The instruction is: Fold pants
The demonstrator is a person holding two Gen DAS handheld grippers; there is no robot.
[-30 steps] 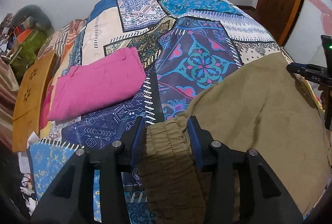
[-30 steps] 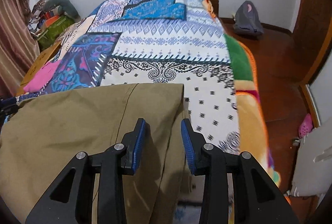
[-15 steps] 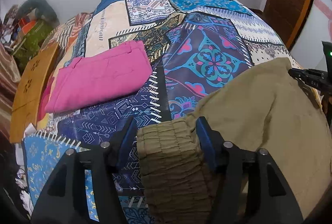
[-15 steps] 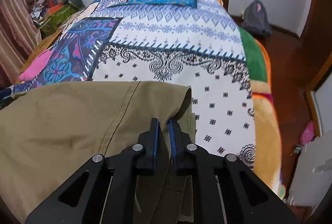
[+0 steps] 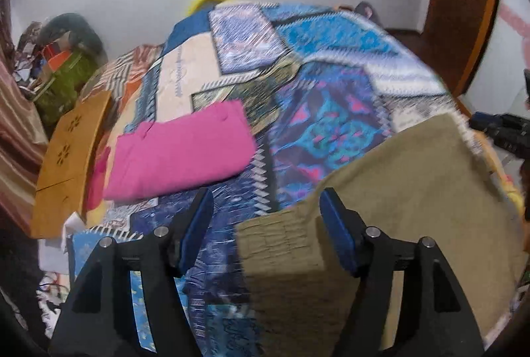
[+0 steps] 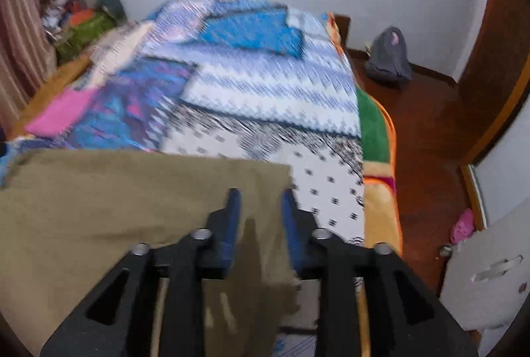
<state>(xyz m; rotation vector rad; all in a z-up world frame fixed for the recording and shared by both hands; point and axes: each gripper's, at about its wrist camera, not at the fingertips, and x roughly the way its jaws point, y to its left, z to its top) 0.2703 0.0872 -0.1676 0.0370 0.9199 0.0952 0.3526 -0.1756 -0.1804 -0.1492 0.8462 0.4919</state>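
Left tongs [image 5: 268, 221]: were spread wide, nothing held; the gathered waistband lay between the blue pads [image 5: 338, 234], apart from the left one.
Right tongs [image 6: 261, 208]: were parted narrowly over the pants' far corner; no grip on the cloth could be seen.
Pants [image 6: 116, 208]: olive, were laid flat across the near end of the bed [image 6: 265, 98], on the patterned cover.
Pink cloth [image 5: 179, 155]: was seen folded further up the bed, apart from the pants.
Bag [image 6: 389, 59]: grey, was set on the floor by the far wall.

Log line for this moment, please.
fold pants | left gripper open over waistband | right gripper open | khaki pants flat on bed
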